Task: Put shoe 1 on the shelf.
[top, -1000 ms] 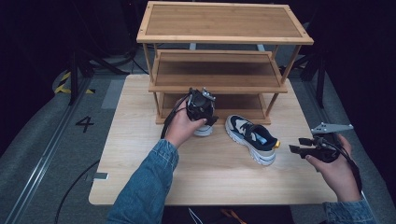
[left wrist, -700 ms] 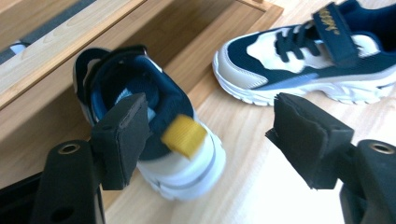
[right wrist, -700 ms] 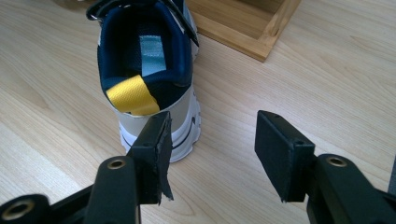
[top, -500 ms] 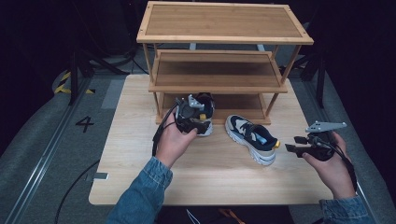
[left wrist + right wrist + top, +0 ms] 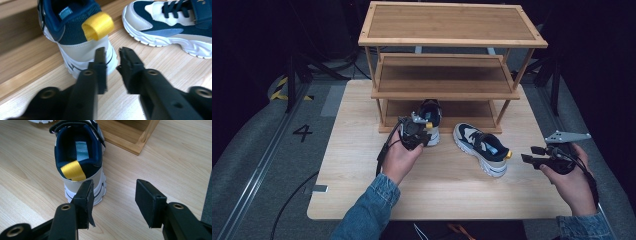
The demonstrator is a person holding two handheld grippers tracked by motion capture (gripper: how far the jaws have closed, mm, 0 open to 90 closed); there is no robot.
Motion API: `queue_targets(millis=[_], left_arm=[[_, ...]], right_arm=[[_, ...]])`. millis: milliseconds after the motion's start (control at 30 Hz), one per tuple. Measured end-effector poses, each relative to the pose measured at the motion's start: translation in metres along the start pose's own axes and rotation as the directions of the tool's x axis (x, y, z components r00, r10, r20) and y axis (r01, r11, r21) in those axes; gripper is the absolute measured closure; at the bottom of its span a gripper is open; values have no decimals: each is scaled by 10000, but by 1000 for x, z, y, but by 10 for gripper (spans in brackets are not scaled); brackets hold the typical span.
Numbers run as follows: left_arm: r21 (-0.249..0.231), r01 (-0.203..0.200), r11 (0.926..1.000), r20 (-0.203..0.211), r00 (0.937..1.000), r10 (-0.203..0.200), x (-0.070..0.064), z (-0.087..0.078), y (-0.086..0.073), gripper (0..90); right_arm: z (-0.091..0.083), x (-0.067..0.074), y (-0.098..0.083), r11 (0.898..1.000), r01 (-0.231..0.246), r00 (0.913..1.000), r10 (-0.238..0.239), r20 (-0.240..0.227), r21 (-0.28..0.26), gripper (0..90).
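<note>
A navy and white shoe (image 5: 432,112) with a yellow heel loop stands at the foot of the wooden rack (image 5: 447,25), its toe under the lowest shelf. My left gripper (image 5: 422,132) is just behind its heel (image 5: 82,37). Its jaws have just been closing and now stand a narrow gap apart with nothing between them (image 5: 112,53). The matching shoe (image 5: 482,147) lies to the right on the table, toe toward the rack. My right gripper (image 5: 531,154) hovers behind that shoe's heel (image 5: 80,157), open wide and holding nothing (image 5: 115,183).
The light wooden table (image 5: 362,150) has bare board in front of and beside the shoes. The rack's lower frame corner (image 5: 135,140) is close beyond the right shoe. Dark floor with a painted number lies to the left.
My left gripper has drawn back from the left shoe toward the near edge and dropped a little, and its jaws have narrowed. The right gripper has stayed put.
</note>
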State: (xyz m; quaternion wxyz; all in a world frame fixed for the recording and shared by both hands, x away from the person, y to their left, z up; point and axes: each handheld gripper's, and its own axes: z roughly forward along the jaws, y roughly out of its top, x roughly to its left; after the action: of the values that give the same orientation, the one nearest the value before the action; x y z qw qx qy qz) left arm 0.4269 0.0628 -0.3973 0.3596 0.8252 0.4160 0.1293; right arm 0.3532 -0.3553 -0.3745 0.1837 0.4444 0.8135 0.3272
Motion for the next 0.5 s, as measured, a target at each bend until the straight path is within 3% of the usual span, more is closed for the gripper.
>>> queue_targets(millis=[333,433,500], left_arm=[[39,193,9998,-48,9998,-193,8,23,-2,813],[96,390,9992,449,9982,-394,10,29,-1,817],[58,219,9997,289,9993,-221,10,31,1,814]], right_arm=[[-5,-1,-6,10000,18,9997,-16,247,-83,497],[-9,-3,-10,9998,-139,9992,144,368,-149,496],[-12,-3,-12,9997,-104,9989,115,465,-222,496]])
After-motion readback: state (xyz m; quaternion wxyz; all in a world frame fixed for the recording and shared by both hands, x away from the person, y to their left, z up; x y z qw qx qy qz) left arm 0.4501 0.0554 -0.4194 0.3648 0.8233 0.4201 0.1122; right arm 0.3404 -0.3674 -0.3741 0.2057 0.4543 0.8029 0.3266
